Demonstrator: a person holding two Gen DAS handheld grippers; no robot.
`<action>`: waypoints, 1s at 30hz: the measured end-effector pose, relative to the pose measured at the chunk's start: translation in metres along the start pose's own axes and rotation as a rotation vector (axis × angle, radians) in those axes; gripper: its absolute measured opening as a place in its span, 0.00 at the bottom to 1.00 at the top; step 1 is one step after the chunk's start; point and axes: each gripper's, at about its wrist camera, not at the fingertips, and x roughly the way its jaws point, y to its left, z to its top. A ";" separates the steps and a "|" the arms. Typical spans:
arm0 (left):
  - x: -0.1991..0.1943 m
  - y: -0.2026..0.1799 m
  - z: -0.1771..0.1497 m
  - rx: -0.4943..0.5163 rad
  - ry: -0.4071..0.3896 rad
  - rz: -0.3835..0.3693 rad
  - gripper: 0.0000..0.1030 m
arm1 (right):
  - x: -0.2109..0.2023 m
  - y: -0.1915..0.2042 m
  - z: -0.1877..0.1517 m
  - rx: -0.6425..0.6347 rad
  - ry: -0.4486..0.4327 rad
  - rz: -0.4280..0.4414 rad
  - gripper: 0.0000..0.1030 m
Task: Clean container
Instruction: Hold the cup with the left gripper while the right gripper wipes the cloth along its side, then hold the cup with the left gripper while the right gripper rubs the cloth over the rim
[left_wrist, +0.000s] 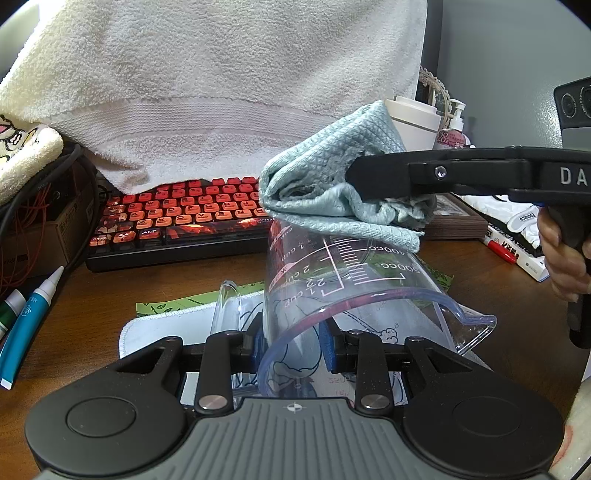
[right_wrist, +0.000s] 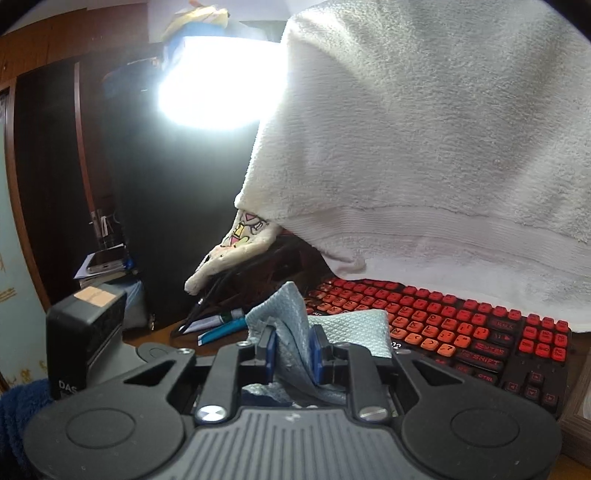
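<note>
The clear cup is near the middle of the left wrist view, a bit low. It is tipped over, with its open mouth toward the camera and its bottom pointing away. The left hand-held gripper has its two blue pads squeezed on the cup's wall near the rim, one pad inside and one outside, so it holds the cup up off the surface.

The right hand-held gripper is closed on a blue-green cloth. In the left wrist view it comes in from the right side of the frame. The cloth sits on the far end of the cup, at its bottom, on the outside. It looks like it is touching the cup, but the cup is see-through and the cloth is bunched, so I cannot be sure.

How far along is the cleaning? The cloth is at the cup, so wiping seems to be going on. I see no dirt or water on the cup, but clear plastic hides such marks. The cloth is not inside the cup now. Whether the inside is wiped, I cannot tell.

A red keyboard sits behind, in the middle left of the frame, under a big white towel.
</note>
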 end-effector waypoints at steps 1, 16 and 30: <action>0.000 0.000 0.000 0.000 0.000 0.000 0.29 | 0.000 0.002 0.000 -0.004 0.004 0.001 0.18; 0.000 0.000 0.000 0.000 0.000 0.000 0.29 | -0.001 0.007 0.000 -0.022 0.013 0.057 0.17; 0.000 -0.001 0.000 -0.001 0.000 0.000 0.29 | -0.004 0.008 -0.001 -0.028 -0.027 0.062 0.40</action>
